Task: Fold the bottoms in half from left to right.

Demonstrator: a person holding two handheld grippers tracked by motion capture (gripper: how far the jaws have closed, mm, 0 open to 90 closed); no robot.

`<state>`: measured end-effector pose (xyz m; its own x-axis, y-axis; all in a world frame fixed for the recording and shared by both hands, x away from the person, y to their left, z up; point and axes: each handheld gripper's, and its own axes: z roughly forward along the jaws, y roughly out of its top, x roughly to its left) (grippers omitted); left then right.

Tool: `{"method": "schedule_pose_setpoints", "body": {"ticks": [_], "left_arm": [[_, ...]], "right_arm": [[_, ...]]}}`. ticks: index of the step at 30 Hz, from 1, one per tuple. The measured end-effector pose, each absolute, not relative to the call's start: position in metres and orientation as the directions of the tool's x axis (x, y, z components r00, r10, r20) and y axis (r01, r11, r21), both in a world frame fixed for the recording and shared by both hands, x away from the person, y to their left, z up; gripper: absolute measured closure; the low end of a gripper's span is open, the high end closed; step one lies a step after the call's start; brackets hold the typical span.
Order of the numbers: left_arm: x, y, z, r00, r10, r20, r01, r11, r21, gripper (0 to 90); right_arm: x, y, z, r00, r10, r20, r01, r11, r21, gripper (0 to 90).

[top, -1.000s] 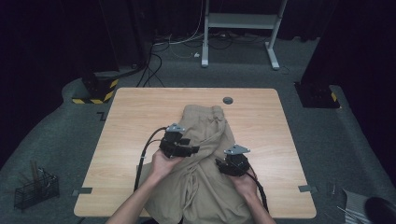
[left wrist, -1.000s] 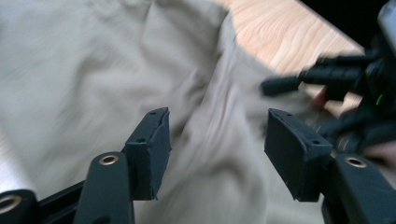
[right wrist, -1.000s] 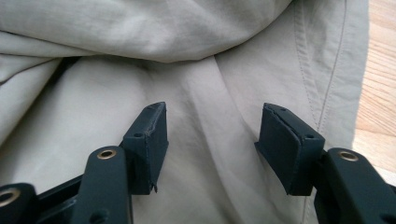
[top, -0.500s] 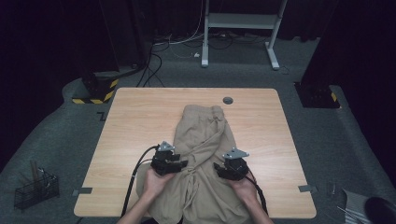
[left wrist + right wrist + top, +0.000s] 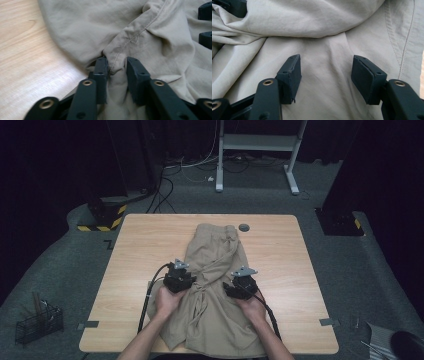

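- Khaki trousers lie mid-table, toward six o'clock; no readable writing.
- Left gripper has just been closing, pinching a seamed fold.
- Right gripper gapes wide over flat cloth.

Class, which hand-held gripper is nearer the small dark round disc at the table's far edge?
Right. The right hand-held gripper lies almost straight below the disc; the left hand-held gripper sits farther off, toward the left.

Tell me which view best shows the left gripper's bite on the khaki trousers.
The left gripper view: the left gripper pinches a seamed fold of the khaki trousers; its jaws have just been closing. The high view shows it from above, jaws hidden; the right gripper view, a dark corner.
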<state>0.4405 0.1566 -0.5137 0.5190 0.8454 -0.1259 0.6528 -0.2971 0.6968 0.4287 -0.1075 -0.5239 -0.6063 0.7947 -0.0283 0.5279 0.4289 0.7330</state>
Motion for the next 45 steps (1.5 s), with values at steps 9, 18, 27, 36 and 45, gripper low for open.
{"method": "schedule_pose_setpoints", "body": {"ticks": [9,18,27,36,45], "left_arm": [[0.425,0.17,-0.486,0.54,0.815,-0.209,0.608,-0.206,0.766,86.6],[0.418,0.151,-0.481,0.595,0.775,-0.214,0.586,-0.235,0.775,86.1],[0.41,0.149,-0.474,0.621,0.745,-0.246,0.59,-0.236,0.772,86.4],[0.415,0.106,-0.479,0.695,0.672,-0.258,0.576,-0.305,0.759,87.1],[0.404,0.125,-0.466,0.659,0.735,-0.159,0.556,-0.335,0.76,46.7]], "right_arm": [[0.432,-0.105,-0.524,-0.603,0.797,-0.032,0.528,0.429,0.733,40.8],[0.433,-0.105,-0.524,-0.602,0.798,-0.032,0.529,0.428,0.733,40.6],[0.432,-0.104,-0.524,-0.599,0.8,-0.038,0.528,0.43,0.733,40.4],[0.432,-0.104,-0.524,-0.599,0.799,-0.04,0.525,0.431,0.734,40.3],[0.43,-0.108,-0.519,-0.596,0.803,-0.004,0.553,0.414,0.723,42.6]]}}
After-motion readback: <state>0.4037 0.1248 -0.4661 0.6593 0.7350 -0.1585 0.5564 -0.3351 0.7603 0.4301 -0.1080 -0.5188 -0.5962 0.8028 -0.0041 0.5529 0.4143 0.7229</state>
